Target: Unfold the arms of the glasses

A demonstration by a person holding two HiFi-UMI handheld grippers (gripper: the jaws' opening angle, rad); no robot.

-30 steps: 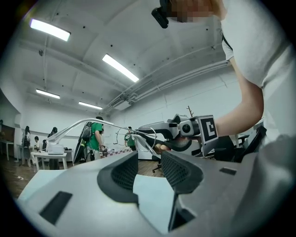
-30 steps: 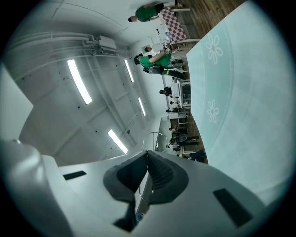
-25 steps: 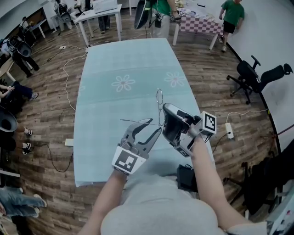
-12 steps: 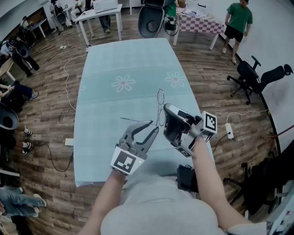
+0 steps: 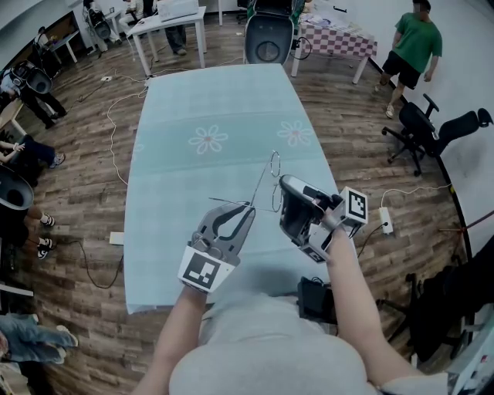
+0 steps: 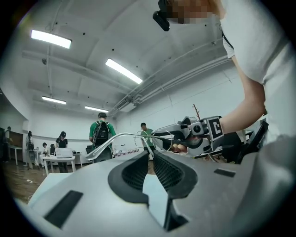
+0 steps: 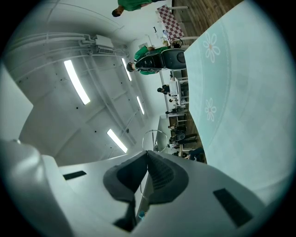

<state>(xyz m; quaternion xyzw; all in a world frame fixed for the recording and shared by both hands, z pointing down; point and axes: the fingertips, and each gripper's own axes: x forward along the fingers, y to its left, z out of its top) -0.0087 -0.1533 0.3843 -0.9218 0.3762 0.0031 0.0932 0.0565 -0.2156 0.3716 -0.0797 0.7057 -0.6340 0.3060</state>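
With my right gripper [image 5: 283, 204] clamped on the glasses [image 5: 272, 171] above the teal table [image 5: 216, 100], my left gripper [image 5: 245, 210] has just been closing its jaws onto one thin arm [image 6: 105, 143] between them, so I'd swing it gently about the hinge, never tug.

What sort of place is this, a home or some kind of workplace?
Probably a shared lab or open workshop: a long table under a pale teal flowered cloth, white desks at the far end, a black swivel office chair, and loose white cables trailing across the wood plank floor.
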